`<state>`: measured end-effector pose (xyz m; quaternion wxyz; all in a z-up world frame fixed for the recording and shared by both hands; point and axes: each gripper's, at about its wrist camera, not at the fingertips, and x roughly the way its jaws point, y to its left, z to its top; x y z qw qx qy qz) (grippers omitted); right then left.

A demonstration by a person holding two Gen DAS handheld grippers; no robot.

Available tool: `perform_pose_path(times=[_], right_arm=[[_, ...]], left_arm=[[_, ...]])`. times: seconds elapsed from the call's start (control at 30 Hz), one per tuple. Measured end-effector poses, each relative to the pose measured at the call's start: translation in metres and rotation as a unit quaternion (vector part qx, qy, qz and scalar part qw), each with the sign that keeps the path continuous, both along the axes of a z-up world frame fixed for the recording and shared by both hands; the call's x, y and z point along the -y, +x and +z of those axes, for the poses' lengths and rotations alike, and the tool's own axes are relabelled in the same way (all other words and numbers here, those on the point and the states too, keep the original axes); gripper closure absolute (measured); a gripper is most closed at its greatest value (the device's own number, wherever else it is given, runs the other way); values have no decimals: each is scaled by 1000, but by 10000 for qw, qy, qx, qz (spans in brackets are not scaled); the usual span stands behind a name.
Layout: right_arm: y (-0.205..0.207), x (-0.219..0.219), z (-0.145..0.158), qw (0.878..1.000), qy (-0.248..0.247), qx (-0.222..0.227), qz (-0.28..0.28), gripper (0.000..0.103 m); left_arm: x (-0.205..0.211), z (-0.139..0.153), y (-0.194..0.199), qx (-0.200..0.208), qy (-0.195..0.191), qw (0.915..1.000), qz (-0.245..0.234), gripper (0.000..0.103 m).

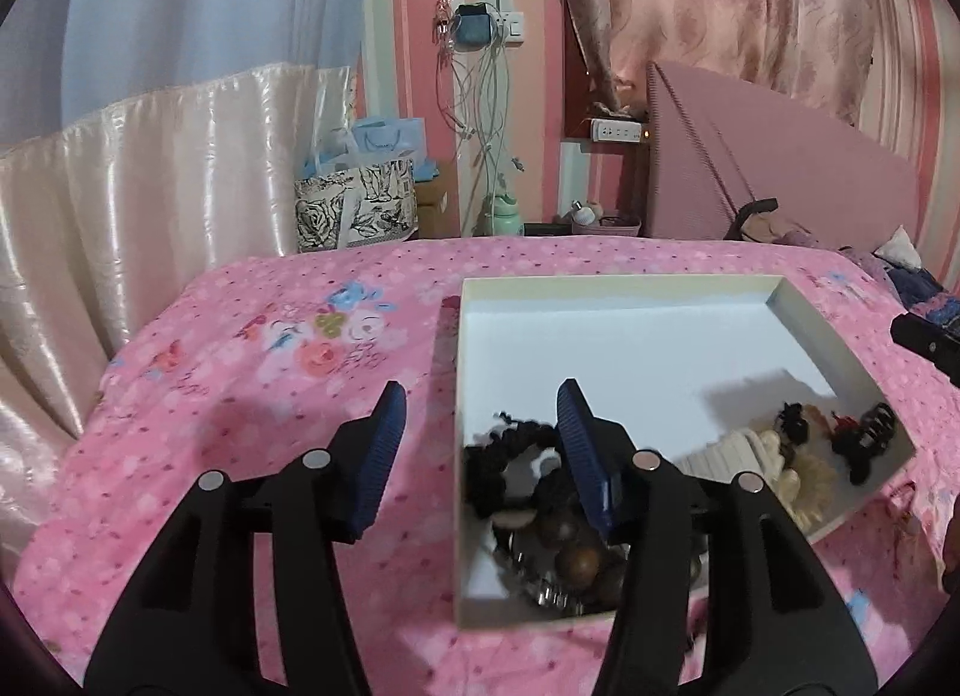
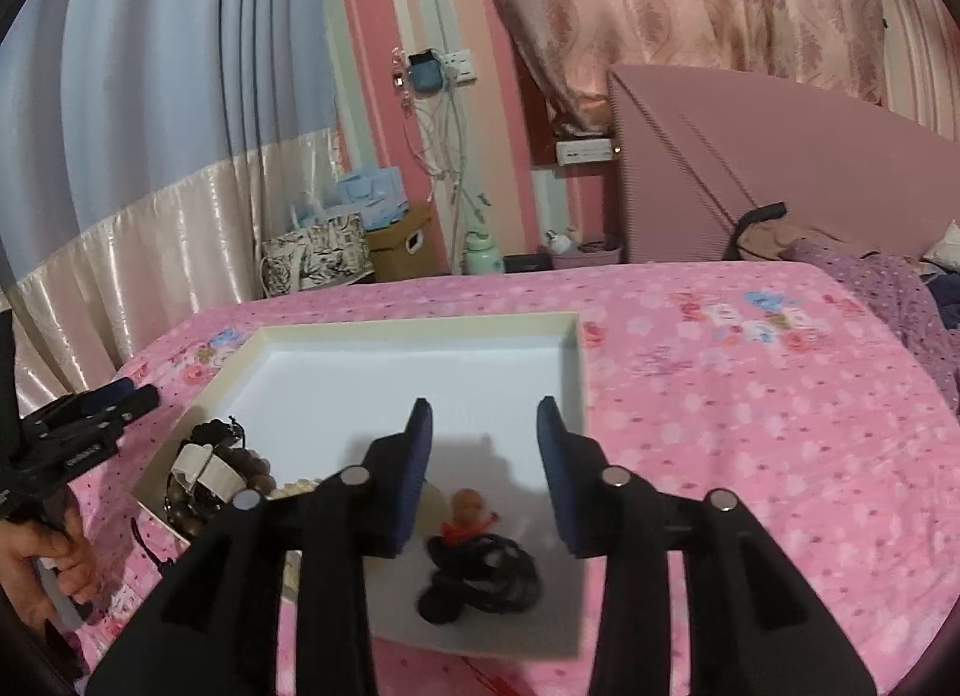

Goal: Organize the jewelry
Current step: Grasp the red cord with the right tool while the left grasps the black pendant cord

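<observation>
the left tongs (image 1: 480, 414) stood spread and empty, their right finger (image 1: 585, 456) hiding part of the dark wooden beads (image 1: 576, 561) in the white box (image 1: 600, 291). beyond them to the right lay blurred hair clips (image 1: 864, 435). the right tongs (image 2: 485, 426) stood spread above a blurred black cord with a small figure (image 2: 474, 552), touching nothing.

Box (image 2: 573, 348) on bedspread (image 2: 750, 426), beaded bracelets (image 1: 570, 558) in one near corner (hair ties (image 1: 864, 438) opposite)
</observation>
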<state>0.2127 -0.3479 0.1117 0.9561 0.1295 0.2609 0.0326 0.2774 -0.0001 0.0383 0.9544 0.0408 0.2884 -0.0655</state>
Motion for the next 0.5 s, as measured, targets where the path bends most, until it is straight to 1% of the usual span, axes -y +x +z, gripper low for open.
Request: perform_pose_path(times=[0.07,0.13,0.23,0.27,0.33,0.4,0.5], right_arm=[[-10,7,1,10000,-16,-29,25,65],[-24,17,-5,9998,-67,-163,-27,65],[-45,28,-20,9990,-53,-435,-87,65],[-51,27,-25,9987,-86,-502,-61,65],[-63,22,-33,9981,-2,-599,111,65],[-69,17,-39,9973,71,-668,306,65],[-71,6,-47,9957,11,-817,438,63]], left_arm=[[-8,4,-14,5,80,10000,27,49],[-18,5,-30,-19,58,10000,78,47],[-26,-7,-53,-146,16,9999,48,47],[-24,-14,-61,-211,88,9997,15,47],[-21,-21,-72,-283,90,9995,-40,47],[-18,-27,-82,-356,-22,9993,-96,47],[-12,-36,-85,-587,-155,9980,-154,47]])
